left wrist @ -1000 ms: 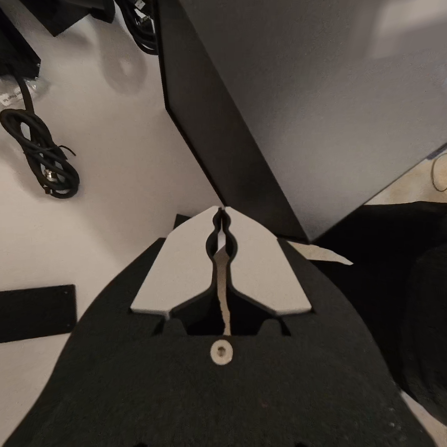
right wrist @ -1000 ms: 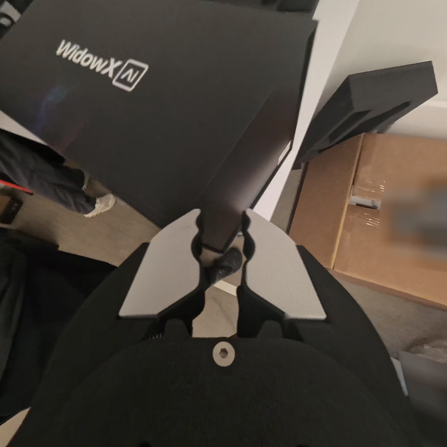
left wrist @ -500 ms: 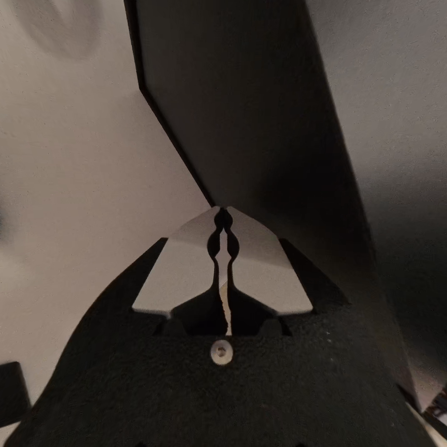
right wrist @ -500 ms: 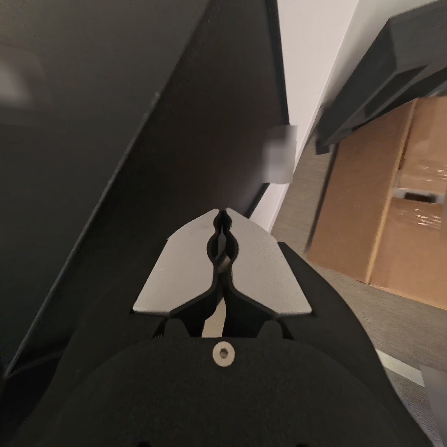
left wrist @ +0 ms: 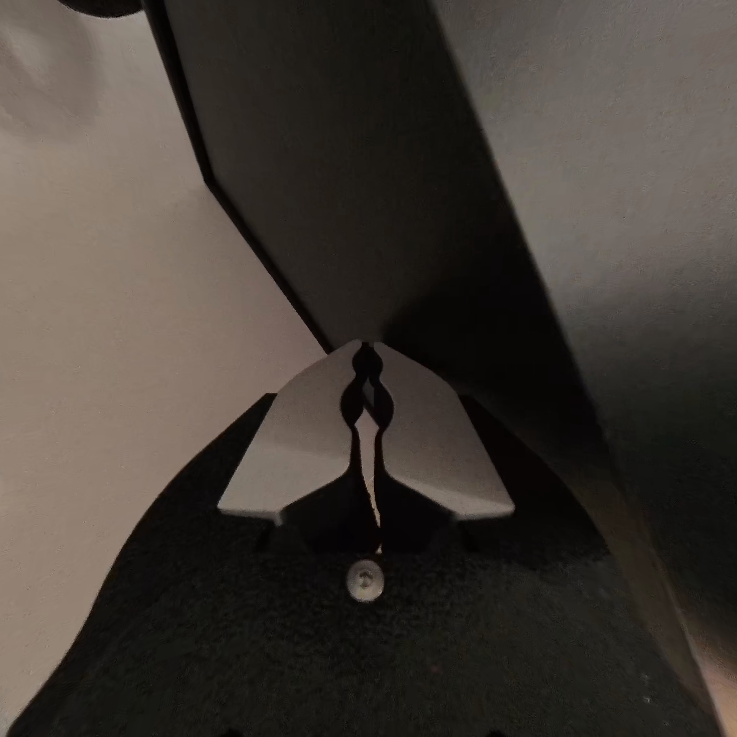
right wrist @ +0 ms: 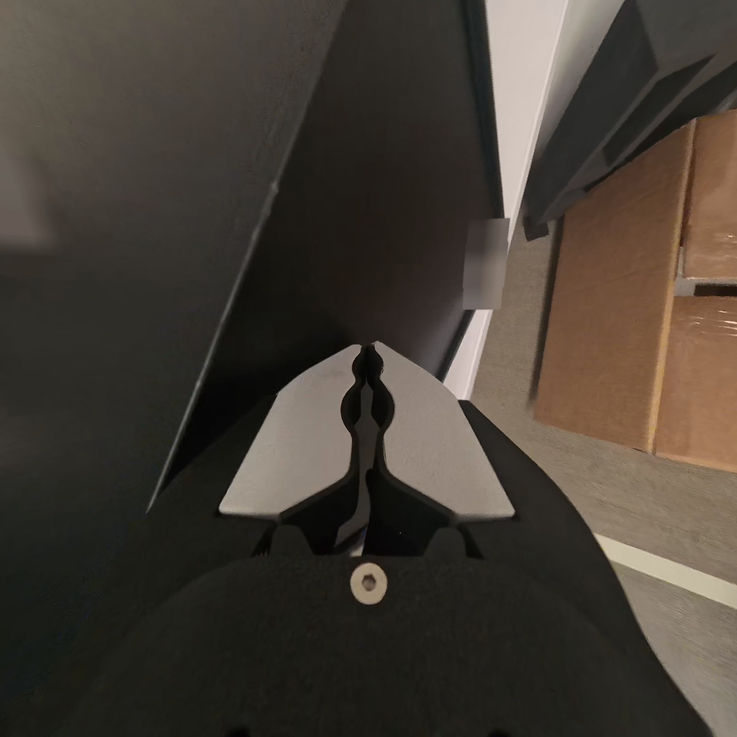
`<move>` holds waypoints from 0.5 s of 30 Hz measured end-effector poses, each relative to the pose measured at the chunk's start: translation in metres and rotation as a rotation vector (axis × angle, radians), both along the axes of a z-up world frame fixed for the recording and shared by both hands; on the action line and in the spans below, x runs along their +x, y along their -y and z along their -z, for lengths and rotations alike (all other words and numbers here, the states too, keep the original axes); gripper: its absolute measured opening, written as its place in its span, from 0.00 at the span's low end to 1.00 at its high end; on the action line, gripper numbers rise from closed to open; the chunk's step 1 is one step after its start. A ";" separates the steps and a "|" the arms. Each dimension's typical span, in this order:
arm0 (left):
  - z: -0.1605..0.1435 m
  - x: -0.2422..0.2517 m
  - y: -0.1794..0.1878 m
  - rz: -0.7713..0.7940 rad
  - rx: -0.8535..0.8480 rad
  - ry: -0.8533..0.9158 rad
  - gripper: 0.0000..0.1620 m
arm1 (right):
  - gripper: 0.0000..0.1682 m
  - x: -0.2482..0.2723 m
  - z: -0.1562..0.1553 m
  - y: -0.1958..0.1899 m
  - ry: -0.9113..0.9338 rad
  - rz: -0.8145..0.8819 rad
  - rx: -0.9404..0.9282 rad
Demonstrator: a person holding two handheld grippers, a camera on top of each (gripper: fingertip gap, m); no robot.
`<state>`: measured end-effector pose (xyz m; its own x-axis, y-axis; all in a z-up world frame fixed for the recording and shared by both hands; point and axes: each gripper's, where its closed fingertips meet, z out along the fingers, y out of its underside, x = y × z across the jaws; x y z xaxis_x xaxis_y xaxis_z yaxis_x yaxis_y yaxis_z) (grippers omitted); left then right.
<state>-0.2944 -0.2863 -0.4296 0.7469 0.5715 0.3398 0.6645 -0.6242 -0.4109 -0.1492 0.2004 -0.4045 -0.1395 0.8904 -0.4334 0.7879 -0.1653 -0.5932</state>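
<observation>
Two grippers, left gripper [left wrist: 367, 346] and right gripper [right wrist: 367, 346], each pinched tight on black box lid [left wrist: 359, 159] edge; cardboard boxes [right wrist: 646, 319] right.

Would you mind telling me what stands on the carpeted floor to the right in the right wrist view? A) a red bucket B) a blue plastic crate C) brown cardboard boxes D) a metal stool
C: brown cardboard boxes stand on the grey carpet to the right of the right gripper, whose jaws are shut on the edge of the black box lid.
</observation>
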 end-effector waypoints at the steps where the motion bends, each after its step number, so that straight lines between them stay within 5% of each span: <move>1: -0.002 -0.001 -0.003 0.002 0.011 0.003 0.00 | 0.00 0.007 -0.001 0.000 0.013 -0.016 0.022; 15: -0.032 -0.014 -0.065 0.121 0.110 0.016 0.00 | 0.00 0.076 -0.030 -0.023 -0.058 0.210 0.052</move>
<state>-0.3087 -0.2217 -0.3977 0.8022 0.4363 0.4077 0.5940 -0.6520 -0.4712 -0.0732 0.2231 -0.3741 0.0280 0.9235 -0.3826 0.7041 -0.2899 -0.6482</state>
